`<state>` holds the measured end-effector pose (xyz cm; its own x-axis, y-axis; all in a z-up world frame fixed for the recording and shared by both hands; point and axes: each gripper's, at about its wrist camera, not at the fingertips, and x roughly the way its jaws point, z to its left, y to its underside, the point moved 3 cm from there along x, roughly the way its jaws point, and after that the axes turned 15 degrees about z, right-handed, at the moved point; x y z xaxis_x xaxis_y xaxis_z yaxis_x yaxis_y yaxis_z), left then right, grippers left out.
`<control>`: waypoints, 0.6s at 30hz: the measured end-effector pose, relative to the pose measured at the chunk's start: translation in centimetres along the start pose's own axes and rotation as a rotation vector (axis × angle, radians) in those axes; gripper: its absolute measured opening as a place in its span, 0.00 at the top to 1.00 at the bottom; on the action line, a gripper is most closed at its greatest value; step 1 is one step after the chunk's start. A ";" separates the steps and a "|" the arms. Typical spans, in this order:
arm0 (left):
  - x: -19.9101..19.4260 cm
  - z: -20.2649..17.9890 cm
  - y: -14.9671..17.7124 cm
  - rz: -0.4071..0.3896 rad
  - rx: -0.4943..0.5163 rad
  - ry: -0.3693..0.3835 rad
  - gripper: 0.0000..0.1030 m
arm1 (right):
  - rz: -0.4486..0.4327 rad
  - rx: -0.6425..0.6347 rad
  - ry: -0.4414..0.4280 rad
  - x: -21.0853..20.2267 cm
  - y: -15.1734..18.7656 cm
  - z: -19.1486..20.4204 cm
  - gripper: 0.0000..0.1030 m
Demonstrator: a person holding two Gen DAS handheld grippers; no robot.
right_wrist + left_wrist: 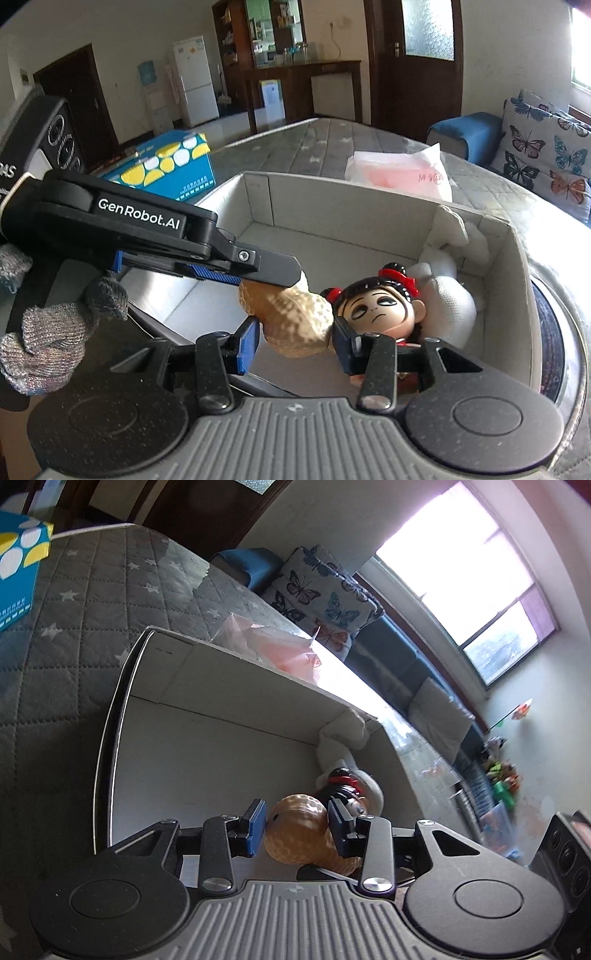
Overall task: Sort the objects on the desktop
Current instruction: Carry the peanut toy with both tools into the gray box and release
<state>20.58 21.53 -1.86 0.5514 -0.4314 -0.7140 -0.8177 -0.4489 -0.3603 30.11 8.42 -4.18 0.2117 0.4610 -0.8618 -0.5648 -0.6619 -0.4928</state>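
Right wrist: peanut toy crowds doll, box corner.

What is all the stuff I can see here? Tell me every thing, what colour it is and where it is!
peanut toy: one, tan, over the near end of the box
doll: one, black hair with red bows, lying in the box
soft toy: one, white, in the box's corner behind the doll
cardboard box: one, pale grey, on the quilted cover
quilted cover: one, grey with white stars, under everything
tissue box: one, blue with yellow and white spots, on the cover
plastic bag: one, pink, behind the box
butterfly pillow: one, white, on the blue sofa
right gripper: black, blue pads, closed on the peanut toy
left gripper: same colours, flanking the peanut toy
gloved hand: grey, holding the left gripper
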 end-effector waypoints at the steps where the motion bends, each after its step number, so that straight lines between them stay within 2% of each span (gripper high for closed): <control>1: 0.1 0.0 0.0 0.002 0.000 -0.003 0.61 | 0.005 0.001 -0.002 0.0 0.0 -0.1 0.58; 6: 0.5 -0.3 0.1 0.016 0.011 -0.042 0.61 | 0.012 -0.004 -0.004 -0.1 0.0 0.0 0.57; 15: 0.5 -0.5 0.5 -0.002 0.019 -0.052 0.62 | -0.003 0.008 -0.002 -0.7 0.5 0.2 0.57; 18: 0.2 -0.8 0.7 -0.015 0.025 -0.066 0.62 | -0.022 0.016 -0.004 -1.4 0.6 0.1 0.51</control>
<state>20.28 20.50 -1.81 0.5523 -0.3720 -0.7460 -0.8138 -0.4346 -0.3858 29.39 7.45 -3.21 0.2214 0.4780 -0.8500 -0.5723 -0.6421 -0.5101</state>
